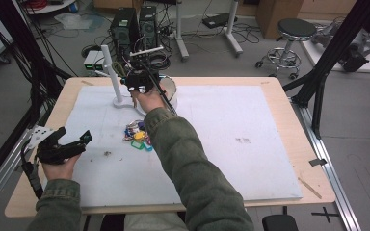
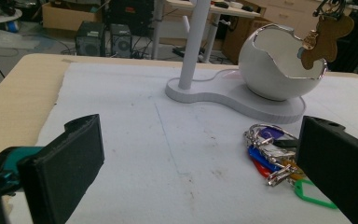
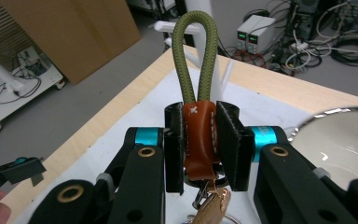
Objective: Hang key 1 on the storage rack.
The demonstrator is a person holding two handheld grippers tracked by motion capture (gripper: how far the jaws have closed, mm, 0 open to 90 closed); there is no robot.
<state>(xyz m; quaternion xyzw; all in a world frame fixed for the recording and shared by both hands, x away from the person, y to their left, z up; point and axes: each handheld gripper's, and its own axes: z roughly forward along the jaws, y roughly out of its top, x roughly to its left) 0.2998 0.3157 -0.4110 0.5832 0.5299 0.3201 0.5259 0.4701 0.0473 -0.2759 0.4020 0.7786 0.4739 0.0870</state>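
Observation:
My right gripper point(image 3: 200, 119) is shut on the brown leather sleeve of a keychain point(image 3: 198, 140). The keychain's olive cord loop point(image 3: 196, 46) sticks up past the jaws, and a tan tag hangs below. In the high view this gripper point(image 1: 137, 83) is held up at the table's far side, next to a white stand point(image 1: 110, 72) with pegs. In the left gripper view a brown bear-shaped tag point(image 2: 325, 38) dangles over a white bowl point(image 2: 279, 65). A bunch of keys with coloured tags point(image 1: 137, 135) lies mid-table. My left gripper point(image 1: 74, 135) rests open near the left edge, empty point(image 2: 199, 140).
The stand's post point(image 2: 193, 46) and the bowl share a white base point(image 2: 242, 95) on the white mat point(image 1: 231, 139). Beyond the table's far edge are computer towers, cables and a stool point(image 1: 294, 36). A black frame post point(image 1: 318, 82) rises at the right.

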